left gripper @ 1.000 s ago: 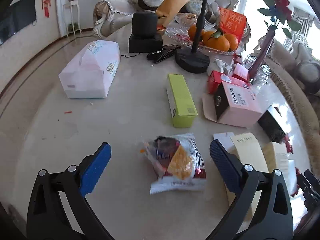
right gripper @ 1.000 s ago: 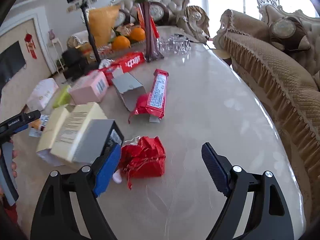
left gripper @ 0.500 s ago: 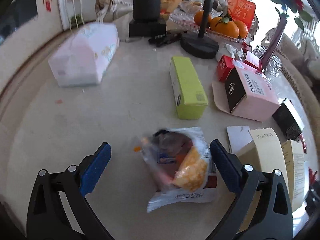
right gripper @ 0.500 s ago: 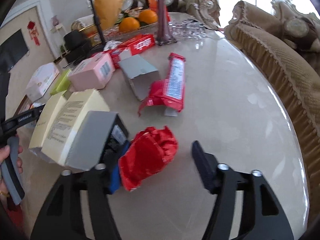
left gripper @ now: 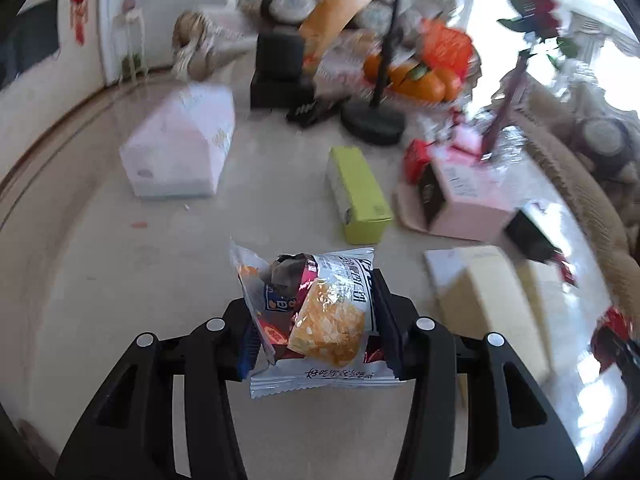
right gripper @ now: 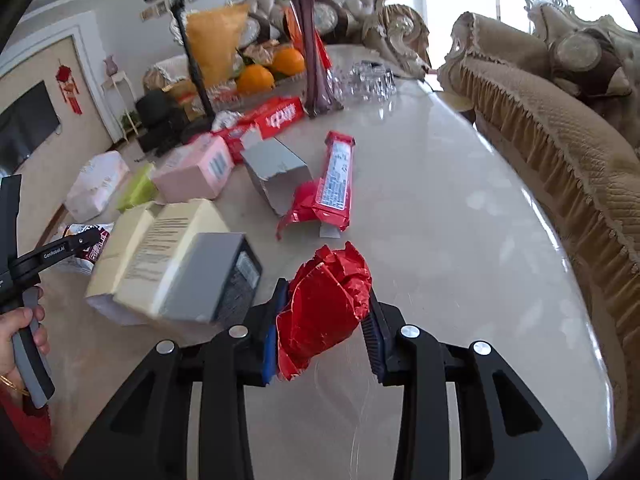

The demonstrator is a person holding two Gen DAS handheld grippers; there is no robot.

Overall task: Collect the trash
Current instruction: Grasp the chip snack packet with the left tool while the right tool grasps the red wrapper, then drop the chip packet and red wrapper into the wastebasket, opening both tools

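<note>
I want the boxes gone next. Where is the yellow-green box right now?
In the left wrist view the yellow-green box lies on the table past the held snack packet, between the white tissue pack on its left and the pink box on its right.

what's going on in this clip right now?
A person is clearing trash off a cluttered marble table, one handheld gripper per hand. The left gripper has just been closing and now pinches a snack packet. The right gripper has just been closing too and clamps a crumpled red wrapper. Boxes, a long red wrapper and a green box remain on the table. No bin is in view.
</note>
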